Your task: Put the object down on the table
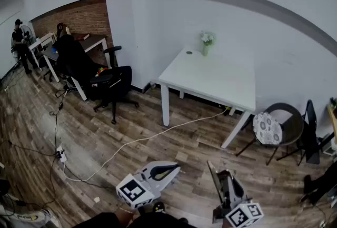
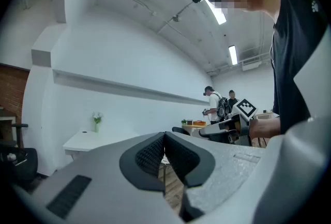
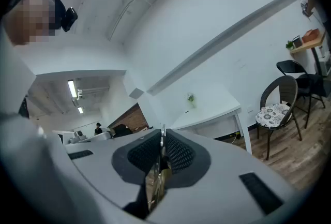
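The white table (image 1: 210, 77) stands against the far wall, with a small vase of flowers (image 1: 206, 42) at its back edge. It also shows in the left gripper view as the table (image 2: 85, 140) and in the right gripper view as the table (image 3: 207, 114). Both grippers are held level over the wooden floor, well short of the table. My right gripper (image 1: 212, 166) (image 3: 162, 137) is shut on a thin, shiny flat object (image 3: 155, 181) that stands on edge between its pads. My left gripper (image 1: 176, 169) (image 2: 164, 140) is shut, with its pads together and nothing between them.
A black office chair (image 1: 113, 85) stands left of the table, and a wicker chair with a patterned cushion (image 1: 276, 129) to its right. A white cable (image 1: 137, 141) crosses the floor to a power strip (image 1: 60, 154). A person (image 1: 21, 42) stands far left; two people (image 2: 214, 106) stand farther off.
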Demonstrator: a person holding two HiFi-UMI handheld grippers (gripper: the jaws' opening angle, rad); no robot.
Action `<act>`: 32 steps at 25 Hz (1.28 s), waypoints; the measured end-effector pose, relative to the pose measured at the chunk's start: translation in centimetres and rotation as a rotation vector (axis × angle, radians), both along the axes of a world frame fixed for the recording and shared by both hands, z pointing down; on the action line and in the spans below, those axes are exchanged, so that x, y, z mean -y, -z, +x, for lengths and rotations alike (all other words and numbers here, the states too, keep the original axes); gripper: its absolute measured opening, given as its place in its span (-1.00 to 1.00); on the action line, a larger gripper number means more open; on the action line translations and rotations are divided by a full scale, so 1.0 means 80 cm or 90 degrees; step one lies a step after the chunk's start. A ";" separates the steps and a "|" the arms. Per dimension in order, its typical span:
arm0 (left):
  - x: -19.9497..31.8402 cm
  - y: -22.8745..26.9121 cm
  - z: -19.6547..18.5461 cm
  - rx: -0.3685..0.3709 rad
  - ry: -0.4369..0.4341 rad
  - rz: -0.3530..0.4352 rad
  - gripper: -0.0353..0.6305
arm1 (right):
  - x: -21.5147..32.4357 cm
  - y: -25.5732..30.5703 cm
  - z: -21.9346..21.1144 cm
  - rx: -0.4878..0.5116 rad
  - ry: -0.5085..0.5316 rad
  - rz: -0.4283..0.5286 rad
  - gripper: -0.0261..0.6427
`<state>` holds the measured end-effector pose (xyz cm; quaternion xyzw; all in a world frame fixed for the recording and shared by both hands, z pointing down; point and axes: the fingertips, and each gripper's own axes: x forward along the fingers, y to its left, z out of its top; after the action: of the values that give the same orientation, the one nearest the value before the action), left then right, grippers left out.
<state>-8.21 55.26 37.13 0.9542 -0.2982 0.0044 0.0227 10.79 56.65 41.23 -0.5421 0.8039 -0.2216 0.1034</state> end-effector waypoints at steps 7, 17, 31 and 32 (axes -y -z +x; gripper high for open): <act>0.013 0.000 -0.002 -0.006 0.000 0.000 -0.90 | 0.013 0.005 -0.004 0.010 0.000 0.006 -0.83; 0.031 -0.007 -0.034 -0.010 0.012 -0.011 -0.89 | 0.029 -0.004 -0.021 0.013 -0.012 -0.012 -0.83; 0.079 -0.024 -0.070 -0.002 0.001 -0.025 -0.89 | 0.065 -0.009 -0.048 -0.006 -0.034 -0.027 -0.84; 0.083 -0.025 -0.073 -0.001 0.001 -0.024 -0.89 | 0.067 -0.010 -0.049 -0.007 -0.038 -0.027 -0.84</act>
<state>-14.04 48.58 39.11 0.9534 -0.2987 0.0091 0.0409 6.90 51.28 42.01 -0.5693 0.7829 -0.2324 0.0942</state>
